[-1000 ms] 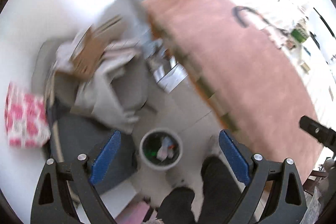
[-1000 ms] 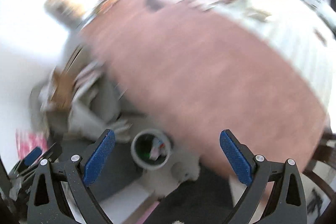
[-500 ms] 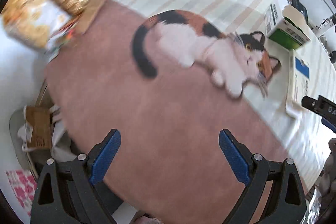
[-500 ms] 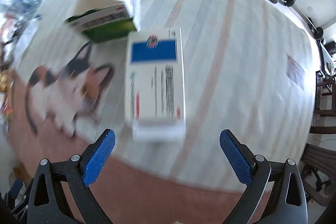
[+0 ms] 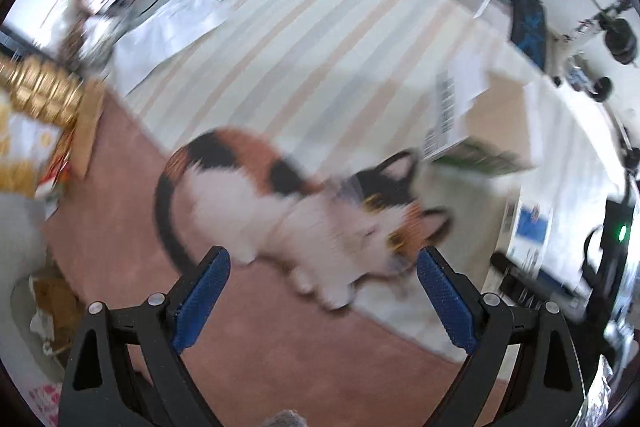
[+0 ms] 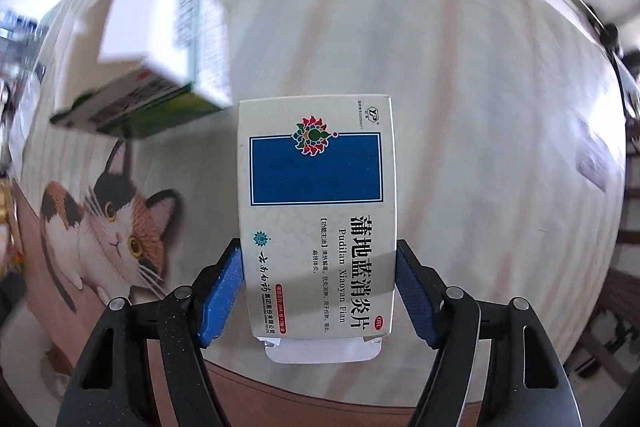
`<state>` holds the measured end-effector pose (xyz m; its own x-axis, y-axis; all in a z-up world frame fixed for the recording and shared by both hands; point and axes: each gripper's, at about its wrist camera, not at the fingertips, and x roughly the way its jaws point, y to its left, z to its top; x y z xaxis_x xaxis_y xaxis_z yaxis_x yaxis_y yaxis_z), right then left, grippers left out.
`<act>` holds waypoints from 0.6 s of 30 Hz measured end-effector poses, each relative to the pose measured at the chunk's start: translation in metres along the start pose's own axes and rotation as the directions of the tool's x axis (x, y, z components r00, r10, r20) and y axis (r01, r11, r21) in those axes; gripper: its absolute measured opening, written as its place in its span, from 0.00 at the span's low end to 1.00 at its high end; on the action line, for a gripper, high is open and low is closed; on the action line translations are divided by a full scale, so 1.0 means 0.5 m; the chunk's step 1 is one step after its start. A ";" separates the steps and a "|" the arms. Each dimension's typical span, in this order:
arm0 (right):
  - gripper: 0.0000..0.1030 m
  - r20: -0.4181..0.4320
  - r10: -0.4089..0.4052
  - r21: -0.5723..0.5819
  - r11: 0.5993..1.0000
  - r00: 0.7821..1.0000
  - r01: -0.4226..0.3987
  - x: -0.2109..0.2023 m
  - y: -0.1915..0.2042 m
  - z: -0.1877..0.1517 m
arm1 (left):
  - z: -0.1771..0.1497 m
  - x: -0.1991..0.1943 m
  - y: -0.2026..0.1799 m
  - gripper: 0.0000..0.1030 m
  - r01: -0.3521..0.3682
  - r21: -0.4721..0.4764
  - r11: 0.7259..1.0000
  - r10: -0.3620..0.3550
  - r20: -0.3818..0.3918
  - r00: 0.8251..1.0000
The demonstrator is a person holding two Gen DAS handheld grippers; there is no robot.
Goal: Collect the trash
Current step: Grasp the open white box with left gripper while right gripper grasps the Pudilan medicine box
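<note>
A flat white medicine box [image 6: 316, 211] with a blue rectangle and Chinese print lies on the striped tablecloth [image 6: 460, 131]. My right gripper [image 6: 319, 293] straddles its near end, both blue pads against its long sides. A green and white carton [image 6: 152, 67] stands open just beyond it to the left. My left gripper [image 5: 322, 301] is open and empty, held above the cat picture [image 5: 288, 211] on the cloth. In the left wrist view the carton [image 5: 472, 131] and the medicine box [image 5: 528, 239] show at the right, blurred.
The table carries a brown-pink cloth area [image 5: 260, 347] at the near side. Snack packets and golden wrapped items [image 5: 36, 95] crowd the far left end. Chairs and exercise gear [image 5: 616, 39] stand beyond the table's far right.
Both grippers swung up from the floor bin to the tabletop. The right gripper moved forward onto the medicine box and its jaws narrowed against it. The left gripper stayed open.
</note>
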<state>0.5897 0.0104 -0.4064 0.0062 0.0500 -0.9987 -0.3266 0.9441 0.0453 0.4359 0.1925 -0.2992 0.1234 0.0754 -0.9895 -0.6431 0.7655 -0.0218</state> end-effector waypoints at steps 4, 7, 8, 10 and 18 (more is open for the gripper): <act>0.72 0.034 -0.030 0.080 0.996 0.999 0.027 -0.030 -0.090 0.019 | 0.064 0.003 -0.065 0.93 0.089 0.026 0.996 -0.088 -0.015 0.996; 0.72 0.053 -0.085 0.158 0.985 0.995 0.076 -0.038 -0.163 0.048 | 0.104 0.022 -0.116 0.93 0.144 0.055 0.988 -0.141 -0.048 0.989; 0.72 0.047 -0.090 0.200 0.977 0.995 0.079 -0.035 -0.193 0.061 | 0.115 0.031 -0.134 0.93 0.154 0.065 0.986 -0.150 -0.063 0.987; 0.72 0.042 -0.099 0.247 0.965 0.994 0.086 -0.031 -0.226 0.075 | 0.135 0.050 -0.168 0.93 0.178 0.081 0.981 -0.171 -0.090 0.981; 0.72 0.024 -0.125 0.317 0.942 0.992 0.111 -0.007 -0.293 0.108 | 0.171 0.134 -0.257 0.93 0.146 0.141 0.979 -0.121 -0.171 0.978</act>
<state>0.6885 -0.1104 -0.4084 0.0696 -0.0607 -0.9957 -0.0071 0.9981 -0.0614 0.5915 0.1540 -0.3507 0.0694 -0.1285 -0.9893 -0.5046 0.8509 -0.1459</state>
